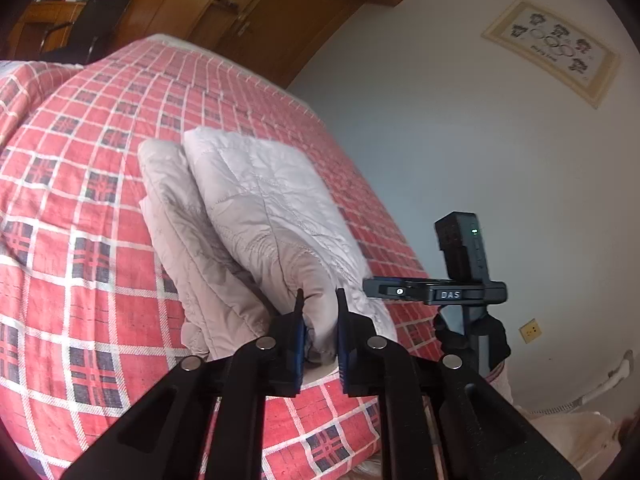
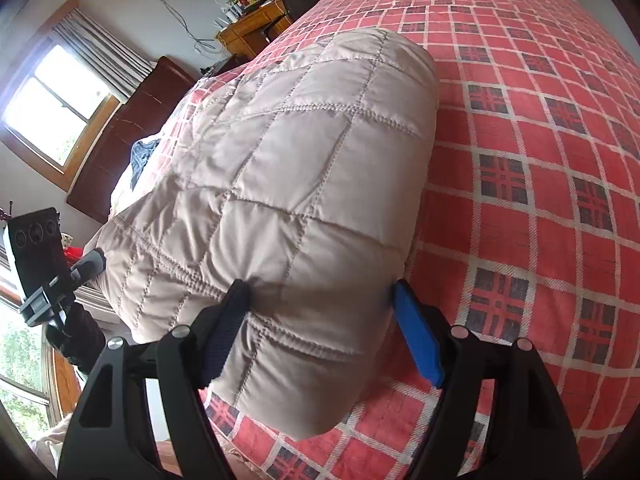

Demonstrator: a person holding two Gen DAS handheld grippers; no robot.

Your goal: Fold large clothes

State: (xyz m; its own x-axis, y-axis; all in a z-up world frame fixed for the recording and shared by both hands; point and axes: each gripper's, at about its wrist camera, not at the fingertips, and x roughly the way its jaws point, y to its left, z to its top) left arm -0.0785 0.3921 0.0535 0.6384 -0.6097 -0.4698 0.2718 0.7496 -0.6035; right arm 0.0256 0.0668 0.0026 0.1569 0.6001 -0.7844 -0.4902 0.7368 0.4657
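Covering most of both views, a bed (image 1: 80, 184) spread with a red plaid bedcover (image 2: 540, 160) is seen, and on it a folded beige quilted jacket (image 2: 304, 168) is laid near the front edge. In the left wrist view the jacket (image 1: 248, 216) is shown as a doubled bundle, one thick fold lying over another, with its near end gathered toward the camera. A dark wooden headboard (image 2: 120, 136) and a bright window (image 2: 52, 108) are seen at the left of the right wrist view, and a wooden wardrobe (image 1: 248, 12) and a framed picture (image 1: 556, 48) on the white wall are seen in the left wrist view. The left hand-held gripper (image 1: 320, 300) is closed narrowly on a bunched fold of the jacket's near end, fabric being pinched between its blue pads. The right hand-held gripper (image 2: 320, 292) is spread wide, the bulky near end of the jacket being straddled; its dark finger (image 2: 232, 320) is pressed into the fabric on one side and the blue pad (image 2: 416, 336) lies at the fold's other side, touching or just beside it.
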